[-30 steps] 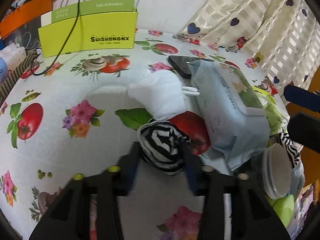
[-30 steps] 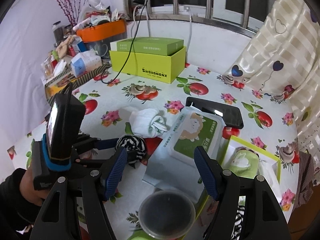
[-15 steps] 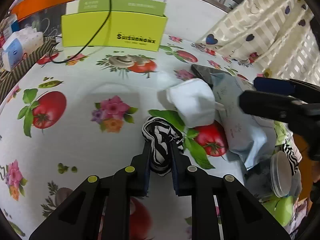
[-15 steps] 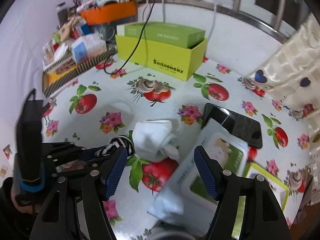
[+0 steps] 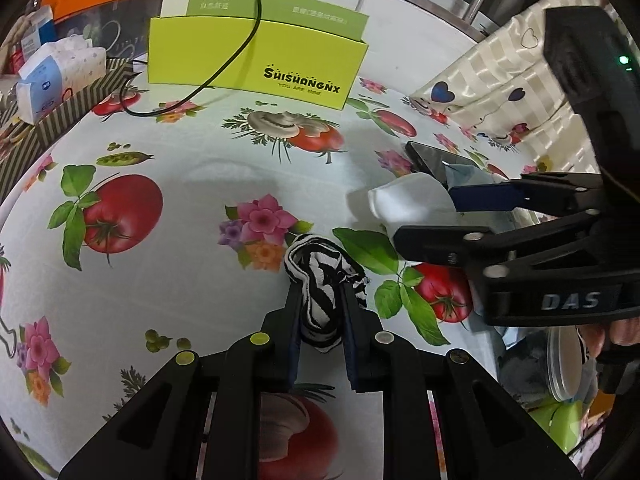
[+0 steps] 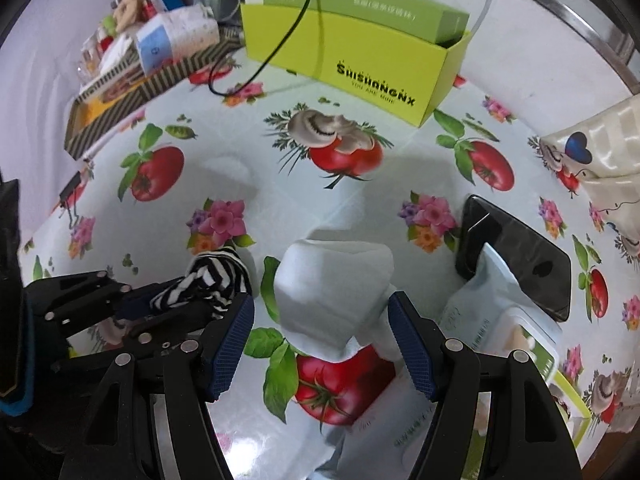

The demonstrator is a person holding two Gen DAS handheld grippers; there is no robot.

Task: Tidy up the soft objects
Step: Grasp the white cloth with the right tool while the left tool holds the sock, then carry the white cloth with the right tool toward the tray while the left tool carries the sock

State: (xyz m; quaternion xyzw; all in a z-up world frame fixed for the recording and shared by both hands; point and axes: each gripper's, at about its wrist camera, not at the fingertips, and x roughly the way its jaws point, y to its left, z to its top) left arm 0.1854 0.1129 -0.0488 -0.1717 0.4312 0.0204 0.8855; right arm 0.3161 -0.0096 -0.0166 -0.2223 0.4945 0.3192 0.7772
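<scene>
Striped sock (image 5: 324,288), seemingly bunched, lies lengthwise between the pinching left gripper (image 5: 320,300).

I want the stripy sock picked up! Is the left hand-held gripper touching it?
Touching. The left wrist view shows the left hand-held gripper with both pads pressed against the striped sock, squeezing it between them.

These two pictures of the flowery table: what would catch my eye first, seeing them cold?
Probably the left gripper, low in the middle of its own view, clamped shut on a black-and-white striped sock. Just to the right, the right gripper stands open on either side of a white sock lying on the tablecloth with its tomatoes and flowers. At the back stands a bright lime-green box.
</scene>
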